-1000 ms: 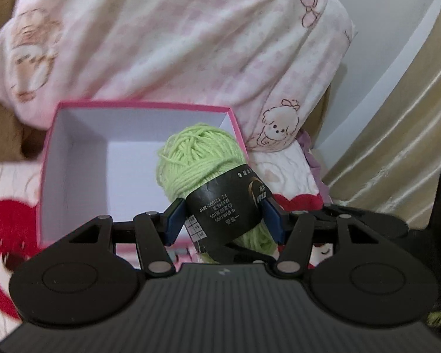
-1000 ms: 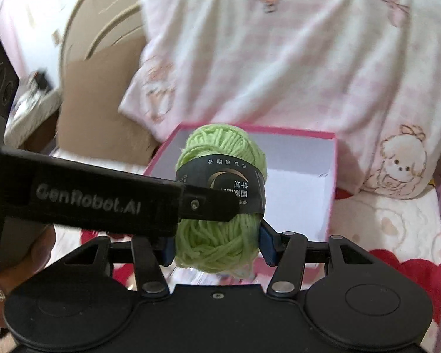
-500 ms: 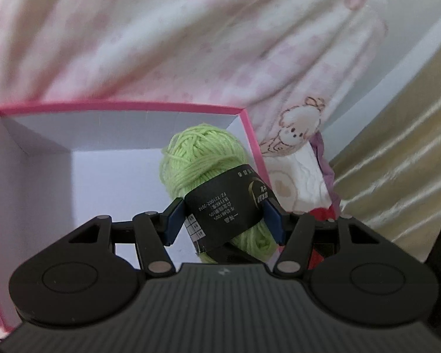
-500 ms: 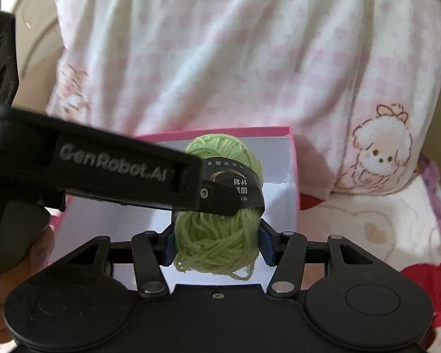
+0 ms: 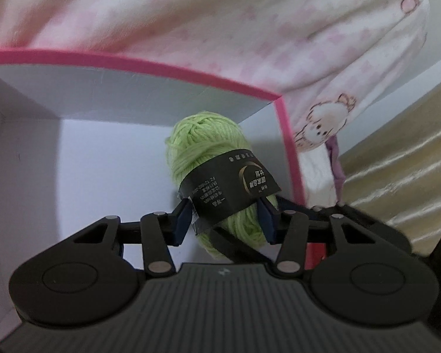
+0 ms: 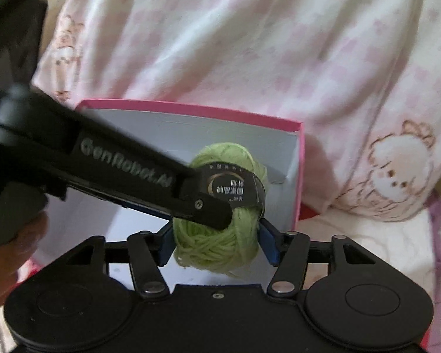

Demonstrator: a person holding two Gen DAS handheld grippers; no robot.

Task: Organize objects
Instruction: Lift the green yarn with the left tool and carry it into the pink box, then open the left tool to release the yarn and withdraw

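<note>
1. Left wrist view: the left gripper has both blue pads pressed against the green yarn ball, clamping it at the black paper label. The ball projects forward beyond the fingertips and sits tilted.

2. Same view: the ball is held inside the open pink-edged box, near its far right corner. The far wall stands just behind the ball; the right wall is just beside it. The white box floor lies open to the left.

3. Same view: a pink checked quilt rises directly behind the far rim; a golden curtain hangs at far right.

4. Right wrist view: the right gripper is closed on the near end of the same yarn ball, pads touching both sides.

5. Same view: the left gripper's finger, marked "GenRobot.AI", crosses from the left and meets the ball at its label.

6. Same view: the ball hangs over the right part of the box, close to the right wall; open floor remains to the left. The quilt sits beyond the far rim.
</note>
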